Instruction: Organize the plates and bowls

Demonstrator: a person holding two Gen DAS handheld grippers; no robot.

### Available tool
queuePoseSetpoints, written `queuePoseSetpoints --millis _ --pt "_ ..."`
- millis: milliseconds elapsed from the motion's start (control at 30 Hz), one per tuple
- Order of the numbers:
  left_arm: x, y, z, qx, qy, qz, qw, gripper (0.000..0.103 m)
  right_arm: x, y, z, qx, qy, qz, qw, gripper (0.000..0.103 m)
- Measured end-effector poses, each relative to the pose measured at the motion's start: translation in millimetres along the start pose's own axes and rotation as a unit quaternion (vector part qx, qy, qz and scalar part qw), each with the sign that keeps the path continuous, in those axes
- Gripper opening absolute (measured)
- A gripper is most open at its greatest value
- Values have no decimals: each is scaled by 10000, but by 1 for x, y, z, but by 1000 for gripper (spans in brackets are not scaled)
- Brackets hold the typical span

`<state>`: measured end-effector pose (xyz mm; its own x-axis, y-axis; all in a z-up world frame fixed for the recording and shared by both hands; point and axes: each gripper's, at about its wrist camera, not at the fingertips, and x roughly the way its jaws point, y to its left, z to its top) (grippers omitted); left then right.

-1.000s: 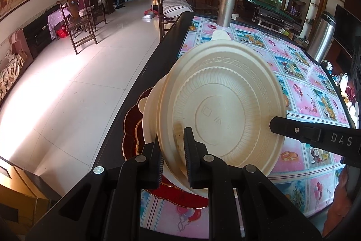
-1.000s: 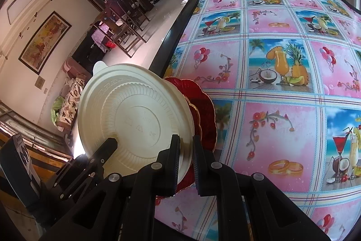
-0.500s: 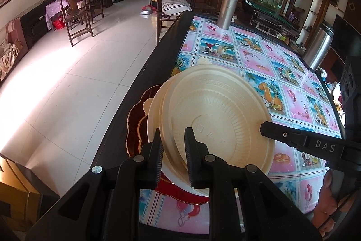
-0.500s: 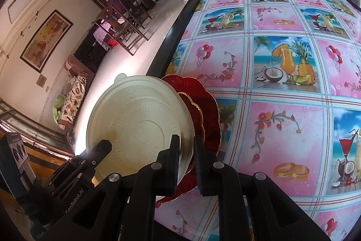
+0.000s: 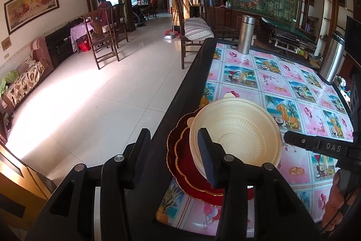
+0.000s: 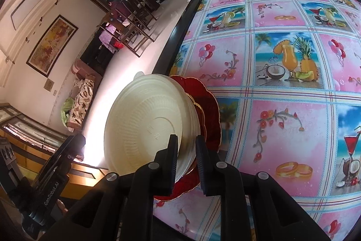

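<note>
My left gripper (image 5: 173, 158) is wide open, nothing between its fingers; its right finger (image 5: 206, 157) sits just in front of the near rim of the cream bowls, whether it touches I can't tell. Left finger hangs over the table's black edge (image 5: 191, 73).

Cream bowls (image 5: 237, 134): upside-down, stacked, bottom facing up, resting on the red plates (image 5: 180, 157) with gold trim. Red plates lie flat on the patterned tablecloth (image 5: 270, 83), near corner of the table, close to the black edge.

My right gripper (image 6: 186, 155) is narrow, closed on the rim of the cream bowls (image 6: 144, 125); one finger on the ribbed outer side, the other on the side facing the red plates (image 6: 212, 114). From this view the bowl stack looks tilted against the plates.

Right gripper's finger tip also shows in the left view, right of the bowls.

Further right and back on the cloth: steel flask (image 5: 247, 34) upright at far edge, second steel flask (image 5: 332, 58) at far right edge. Well apart from the stack.
</note>
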<state>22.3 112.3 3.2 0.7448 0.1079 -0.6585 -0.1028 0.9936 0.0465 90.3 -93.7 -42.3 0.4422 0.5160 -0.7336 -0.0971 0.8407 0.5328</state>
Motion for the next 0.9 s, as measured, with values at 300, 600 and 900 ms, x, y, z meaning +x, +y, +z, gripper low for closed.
queuePoseSetpoints --millis 300,600,900 --pt "-20 -33 -22 79 -308 -290 9991 64 -68 -26 -10 -540 -1405 -257 9883 40" --pt "-27 -103 -37 507 -419 -700 9954 71 -115 -105 -52 -862 -2373 -409 9667 49" --pt "-34 -130 -48 446 -410 -895 9941 82 -146 -136 -68 -847 -2952 230 9514 49"
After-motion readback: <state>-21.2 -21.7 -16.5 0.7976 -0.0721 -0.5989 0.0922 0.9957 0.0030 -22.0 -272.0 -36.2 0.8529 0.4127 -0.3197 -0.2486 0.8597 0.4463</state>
